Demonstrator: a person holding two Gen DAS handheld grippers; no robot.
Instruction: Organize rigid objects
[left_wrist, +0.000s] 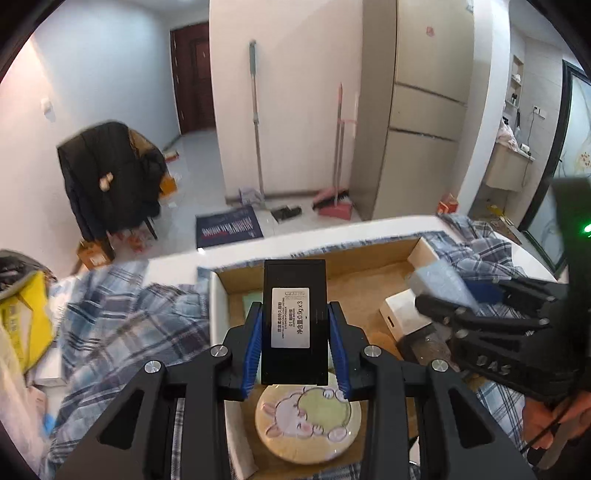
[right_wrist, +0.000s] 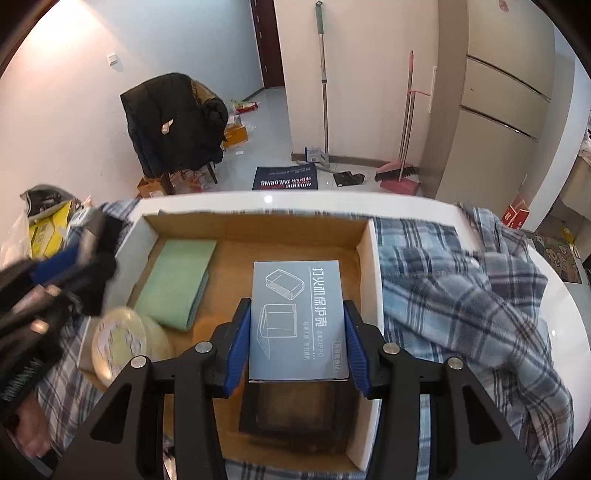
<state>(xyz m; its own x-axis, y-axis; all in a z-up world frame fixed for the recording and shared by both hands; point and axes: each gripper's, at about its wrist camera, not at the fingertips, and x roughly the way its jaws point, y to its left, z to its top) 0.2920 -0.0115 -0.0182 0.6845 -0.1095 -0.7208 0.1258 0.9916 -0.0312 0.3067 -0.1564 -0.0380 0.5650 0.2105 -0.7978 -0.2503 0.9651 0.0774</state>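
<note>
Carrying: left hand-held gripper (left_wrist: 295, 334) pinching a black box (left_wrist: 294, 321), right hand-held gripper (right_wrist: 295, 341) pinching a grey box (right_wrist: 297, 319); next, lower both into the cardboard tray (right_wrist: 258, 225).

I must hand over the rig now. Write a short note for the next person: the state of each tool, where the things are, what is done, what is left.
Left tool: shut on the black box, held over the cardboard box.
Right tool: shut on the grey-blue box, also over the cardboard box, near its right wall.
Already inside: green pad at the left, round rabbit item near the front left, a dark case below the grey-blue box.
Done: these three are in the box.
Left: probably set both held boxes down on free floor and release them.
</note>
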